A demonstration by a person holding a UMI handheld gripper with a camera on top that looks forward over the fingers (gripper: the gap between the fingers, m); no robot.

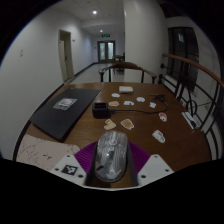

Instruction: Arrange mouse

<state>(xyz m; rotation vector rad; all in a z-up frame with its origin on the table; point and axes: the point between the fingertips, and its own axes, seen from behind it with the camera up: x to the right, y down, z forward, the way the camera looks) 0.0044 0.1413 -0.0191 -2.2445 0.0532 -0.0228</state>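
Observation:
A silver-grey computer mouse (112, 157) sits between my two fingers, lengthwise along them. My gripper (112, 165) is shut on it: the purple pads (88, 157) press against both of its sides. It appears to be held just above the near edge of the brown wooden table (140, 110). A black mouse mat (62, 112) lies on the table ahead and to the left of the fingers, with a small white item (64, 103) on it.
Several small white and pale objects (125, 100) are scattered over the table beyond the fingers. A printed white sheet (40, 150) lies to the left of the fingers. Chairs (120, 68) stand at the table's far side, and a corridor lies beyond.

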